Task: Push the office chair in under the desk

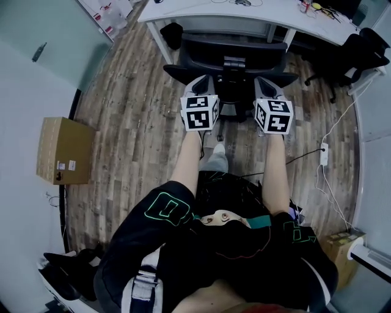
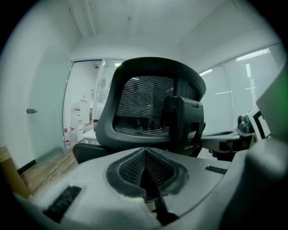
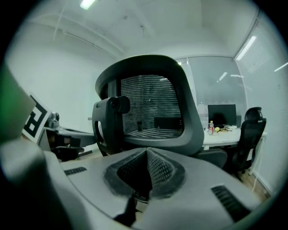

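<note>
The white desk [image 1: 201, 11] runs across the far side. Its near edge lies just beyond the office chair [image 1: 232, 58], and a desk leg [image 1: 157, 43] comes down at the chair's left. On the left the wooden floor [image 1: 131, 128] is open as far as a cardboard box [image 1: 64, 150] against the wall. On the right a power strip [image 1: 324, 153] and its cable lie on the floor, well apart from the chair, and a second dark chair [image 1: 360, 55] stands at the far right.

The office chair is black, with a mesh back in a thick frame, a central spine block and armrests out to both sides. It stands centred at the desk with its back towards me.

My left gripper [image 1: 198, 81] and right gripper [image 1: 266, 81] are level with each other, close to the backrest on either side of the spine. I cannot tell whether they touch it. Each gripper view shows the pads pressed together with nothing between them.
</note>
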Motion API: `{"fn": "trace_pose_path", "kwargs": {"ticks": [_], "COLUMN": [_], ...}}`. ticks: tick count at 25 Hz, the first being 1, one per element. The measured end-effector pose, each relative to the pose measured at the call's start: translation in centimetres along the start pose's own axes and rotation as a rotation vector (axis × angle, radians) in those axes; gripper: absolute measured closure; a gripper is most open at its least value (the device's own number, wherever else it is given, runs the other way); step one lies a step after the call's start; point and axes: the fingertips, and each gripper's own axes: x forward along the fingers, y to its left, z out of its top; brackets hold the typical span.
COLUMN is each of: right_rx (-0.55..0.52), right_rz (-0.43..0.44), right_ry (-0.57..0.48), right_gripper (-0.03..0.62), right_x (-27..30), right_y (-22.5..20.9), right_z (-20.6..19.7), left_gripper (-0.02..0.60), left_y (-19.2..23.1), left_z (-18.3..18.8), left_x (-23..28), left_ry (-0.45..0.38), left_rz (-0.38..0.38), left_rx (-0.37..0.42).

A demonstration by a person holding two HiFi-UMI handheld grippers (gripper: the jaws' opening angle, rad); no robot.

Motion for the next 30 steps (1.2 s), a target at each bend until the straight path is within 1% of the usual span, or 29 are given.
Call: {"fn": "trace_pose_path", "kwargs": {"ticks": [6, 14, 20, 24, 27, 30], "right_rx": [0.002, 0.001, -0.019, -0.026, -0.036, -0.055], "right_rz": [-0.003, -0.042, -0.065, -0.053, -0.04, -0.032], "right_ry": [0.023, -0.022, -0.019, -0.018, -0.009, 0.006], "right_gripper": [0.589, 0.589, 0.589, 0.588, 0.588, 0.588], "right_x": [3.3, 7.4, 9.8, 11.2, 12.4, 13.4], "right_y": [-1.0, -2.7, -4.2, -4.8, -5.0, -5.3], "right_z": [-0.8, 2.1, 3.1, 3.6, 4.0, 4.2], "left_gripper": [0.574, 0.572, 0.572, 0.572, 0.572, 0.572], "left_y": [1.4, 4.3, 5.7, 6.2, 6.9, 7.4], "left_z": [0.5, 2.6, 3.3, 3.9, 4.3, 4.5], "left_x": [2.9, 7.1, 10.2, 12.7, 13.9, 15.0], "left_ry": [-0.019, -0.045, -0.05, -0.048, -0.077, -0.109], "left_rz": [0.007, 0.007, 0.001, -0.016, -0.029, -0.036], "left_rx": [-0.036, -0.073, -0.1, -0.1, -0.105, -0.129]}}
